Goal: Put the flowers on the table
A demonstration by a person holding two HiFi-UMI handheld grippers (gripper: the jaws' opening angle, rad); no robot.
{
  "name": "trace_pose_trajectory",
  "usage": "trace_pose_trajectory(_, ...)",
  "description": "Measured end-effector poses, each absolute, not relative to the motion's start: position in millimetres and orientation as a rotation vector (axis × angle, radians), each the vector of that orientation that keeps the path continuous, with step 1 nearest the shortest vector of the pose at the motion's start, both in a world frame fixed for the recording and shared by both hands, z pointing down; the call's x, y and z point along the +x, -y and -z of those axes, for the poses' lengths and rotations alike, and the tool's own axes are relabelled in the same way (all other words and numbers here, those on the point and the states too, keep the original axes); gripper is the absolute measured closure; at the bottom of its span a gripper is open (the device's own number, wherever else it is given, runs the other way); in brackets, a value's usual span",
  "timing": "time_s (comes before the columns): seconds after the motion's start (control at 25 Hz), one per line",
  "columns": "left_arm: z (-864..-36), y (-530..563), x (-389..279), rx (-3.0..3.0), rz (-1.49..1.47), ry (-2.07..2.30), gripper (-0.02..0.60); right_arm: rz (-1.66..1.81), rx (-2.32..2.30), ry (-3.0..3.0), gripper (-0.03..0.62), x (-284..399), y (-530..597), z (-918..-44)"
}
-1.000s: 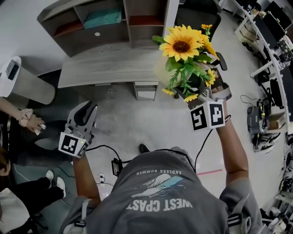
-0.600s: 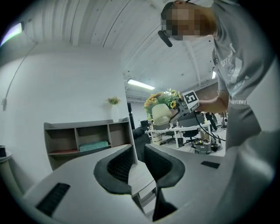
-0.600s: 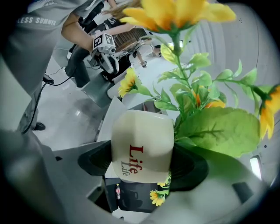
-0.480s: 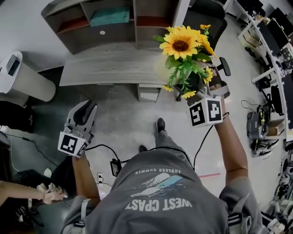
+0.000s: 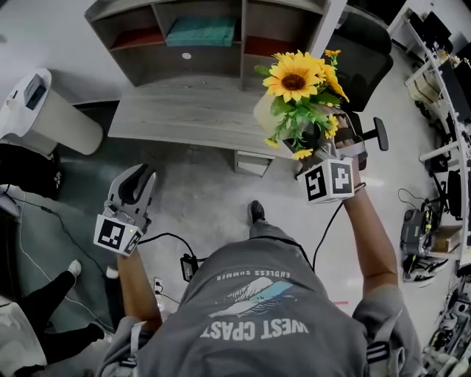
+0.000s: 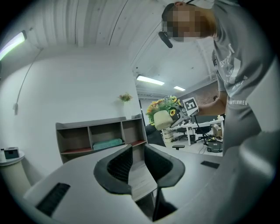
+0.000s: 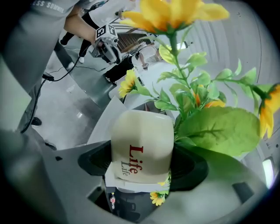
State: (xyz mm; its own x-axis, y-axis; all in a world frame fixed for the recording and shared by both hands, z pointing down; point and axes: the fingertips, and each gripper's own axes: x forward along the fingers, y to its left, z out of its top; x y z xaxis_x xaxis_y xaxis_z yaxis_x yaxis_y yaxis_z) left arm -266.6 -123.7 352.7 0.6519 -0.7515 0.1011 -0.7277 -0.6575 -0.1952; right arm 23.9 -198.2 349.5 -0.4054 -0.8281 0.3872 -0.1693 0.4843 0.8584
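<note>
A bunch of sunflowers [image 5: 296,77] in a cream pot [image 5: 263,115] hangs in the air above the right end of the grey wooden table [image 5: 184,110]. My right gripper [image 5: 316,143] is shut on the pot, its fingertips hidden under the leaves. In the right gripper view the pot [image 7: 141,151], lettered "Life" in red, sits squeezed between the black jaws, with the blooms [image 7: 175,11] rising above. My left gripper [image 5: 135,180] is held low at the left over the floor, open and holding nothing. In its own view my left gripper [image 6: 138,164] frames the table edge.
A shelf unit [image 5: 213,40] with a teal item [image 5: 200,31] stands behind the table. A white bin [image 5: 44,110] is at the left, a black office chair [image 5: 364,62] at the right. Cables [image 5: 165,239] lie on the floor. A bystander's leg [image 5: 44,298] shows lower left.
The person has stepped toward the table, so it lies closer. The right gripper has carried the flowers over its right end. The bystander at the left has drawn back. The left gripper stays as before.
</note>
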Motion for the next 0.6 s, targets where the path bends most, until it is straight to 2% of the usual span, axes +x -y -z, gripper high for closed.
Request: trace_pose_trajectory(0.6, -375.0, 172.6, -270.3, -2.731, 0.323, -1.392, 0.491, 0.946, 0.767, 1.84, 0.203, 45.7, 306.8, -419.2)
